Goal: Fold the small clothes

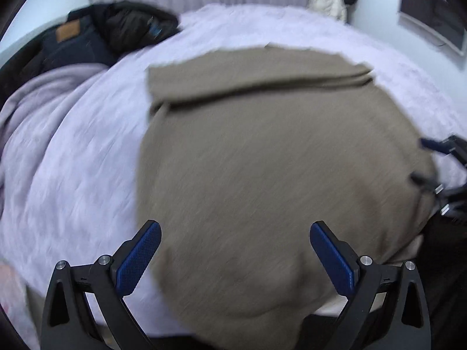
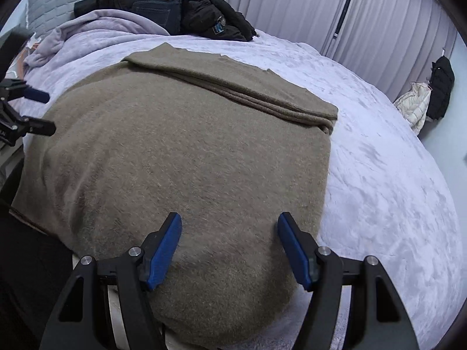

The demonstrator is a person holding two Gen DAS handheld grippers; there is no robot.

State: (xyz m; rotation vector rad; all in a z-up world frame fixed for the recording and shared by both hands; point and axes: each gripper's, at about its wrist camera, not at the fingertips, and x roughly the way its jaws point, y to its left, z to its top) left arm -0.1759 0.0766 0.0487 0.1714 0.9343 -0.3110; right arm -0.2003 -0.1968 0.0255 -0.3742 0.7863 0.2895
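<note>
Brown garment (image 2: 181, 151) lying flat on a lilac bedspread (image 2: 379, 175), its far edge folded over into a band (image 2: 233, 87). Left gripper (image 1: 235, 250) above the near left part of the garment, jaws spread, nothing between the pads. Right gripper (image 2: 229, 248) above the near right part, jaws apart and empty. Dark clothes (image 2: 175, 5) heaped at the bed's far end; curtains (image 2: 379, 14) behind.
</note>
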